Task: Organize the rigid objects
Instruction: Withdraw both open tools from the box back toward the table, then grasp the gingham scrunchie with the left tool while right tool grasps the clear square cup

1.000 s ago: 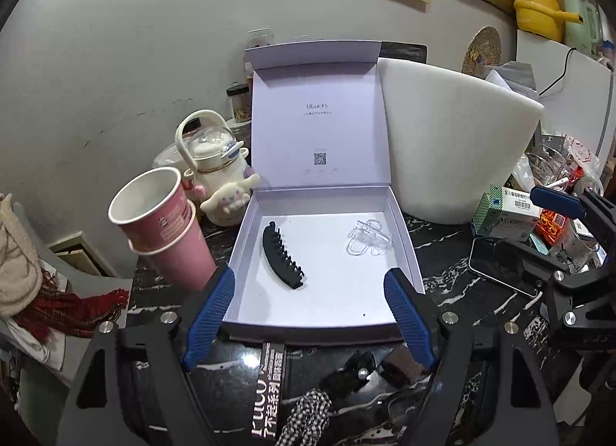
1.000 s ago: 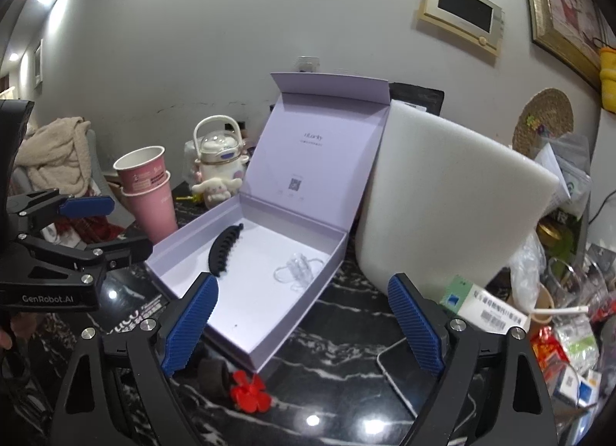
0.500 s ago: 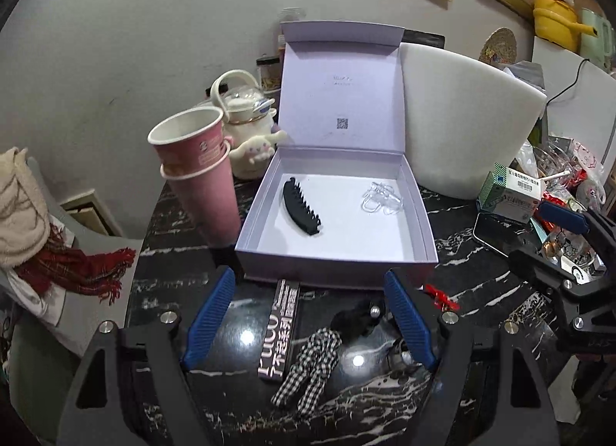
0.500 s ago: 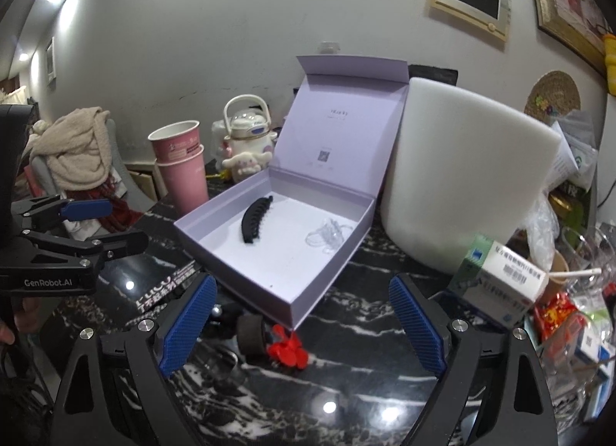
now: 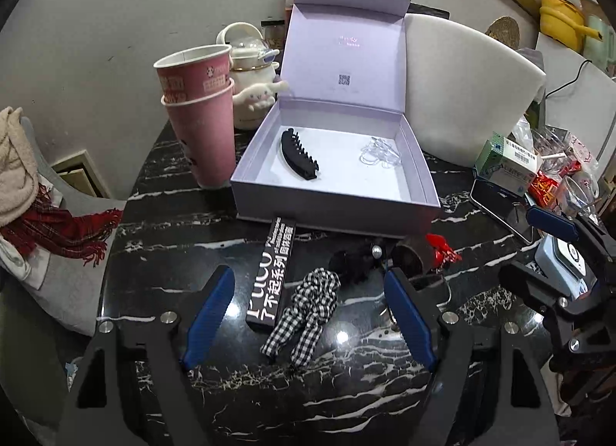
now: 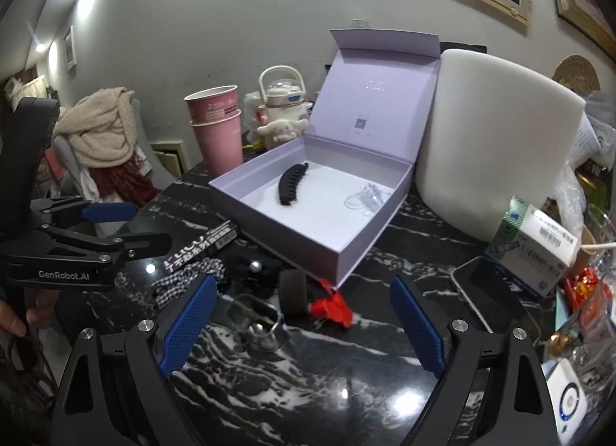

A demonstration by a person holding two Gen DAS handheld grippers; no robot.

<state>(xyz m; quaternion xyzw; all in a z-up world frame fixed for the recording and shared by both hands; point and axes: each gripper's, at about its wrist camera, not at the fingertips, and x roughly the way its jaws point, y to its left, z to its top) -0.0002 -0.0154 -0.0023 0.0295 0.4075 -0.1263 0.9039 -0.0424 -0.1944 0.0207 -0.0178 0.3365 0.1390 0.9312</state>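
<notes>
Lilac box (image 5: 335, 199) sits lid-up at frame centre on the black marble bench (image 5: 192, 245), with a black claw clip (image 5: 298, 155) and a clear clip (image 5: 379, 153) inside. Just before its front wall lie a checked bow (image 5: 308, 311), black scrunchie (image 5: 354, 261) and red clip (image 5: 441, 249). Left hand-held gripper (image 5: 308, 324) and right hand-held gripper (image 6: 304, 324) hover above these — both released, empty.

Lid print (image 5: 348, 41) too blurred to read; phone (image 6: 487, 288) partly under medicine box (image 6: 535, 249); right-edge clutter cropped.

Left gripper (image 5: 308, 311), right gripper (image 6: 302, 321): seemingly empty, agape.
</notes>
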